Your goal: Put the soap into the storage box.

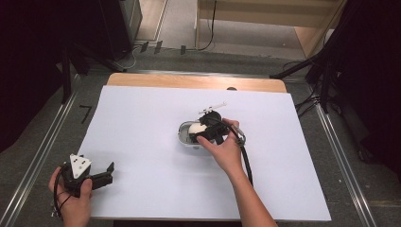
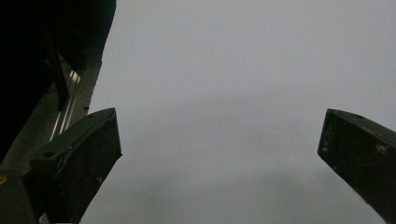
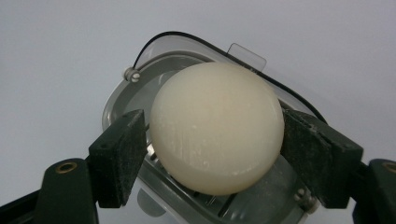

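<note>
**Soap bar caught right over its dish**

White paper covers the wooden table [image 1: 142, 80], with dark floor and metal rails around it. Just right of centre sits one clear oval plastic soap dish [image 3: 122, 100] with a slatted drain insert, and directly over it is one round cream-white bar of soap [image 3: 217, 128]. The right gripper [image 3: 212, 154] has its two black padded jaws pressed against the soap's sides, at 9 and 3 o'clock on the bar, closed just to its width. I can't tell if the bar rests on the slats or hangs just above them. Gripping the flanks makes sense, since that's the only way to clear the rim.

The left gripper [image 1: 97, 175] is parked way off at 7 o'clock near the table edge, jaws spread wide with nothing between them, probably just keeping clear. A thin white stick-like thing [image 1: 213, 106] lies just beyond the dish; can't make out what.
</note>
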Available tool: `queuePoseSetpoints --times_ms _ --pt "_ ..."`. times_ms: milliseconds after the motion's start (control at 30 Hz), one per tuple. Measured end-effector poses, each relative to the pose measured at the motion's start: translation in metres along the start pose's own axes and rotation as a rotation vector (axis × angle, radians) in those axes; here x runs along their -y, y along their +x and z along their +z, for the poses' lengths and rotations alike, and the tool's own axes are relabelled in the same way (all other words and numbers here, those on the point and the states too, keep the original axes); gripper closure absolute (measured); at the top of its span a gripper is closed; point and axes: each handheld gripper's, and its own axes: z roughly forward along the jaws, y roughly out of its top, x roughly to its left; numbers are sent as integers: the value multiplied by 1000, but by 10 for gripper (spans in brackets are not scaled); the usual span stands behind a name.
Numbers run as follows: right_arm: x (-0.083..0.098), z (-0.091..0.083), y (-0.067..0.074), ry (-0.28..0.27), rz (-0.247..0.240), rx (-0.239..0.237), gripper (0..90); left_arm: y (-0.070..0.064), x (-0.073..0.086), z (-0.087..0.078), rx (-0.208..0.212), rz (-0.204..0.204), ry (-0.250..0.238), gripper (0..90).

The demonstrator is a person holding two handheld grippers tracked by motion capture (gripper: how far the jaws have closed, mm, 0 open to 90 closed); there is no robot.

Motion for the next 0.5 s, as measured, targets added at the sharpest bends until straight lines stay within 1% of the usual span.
queuePoseSetpoints --times_ms 267,367,500 --pt "3 -6 -5 -12 6 -10 235 0 0 0 1 -1 0 0" --pt "5 -10 -8 -20 14 -13 235 0 0 0 -1 1 0 0" --pt "9 -15 -13 -27 13 -16 237 0 0 0 0 0 0 0"
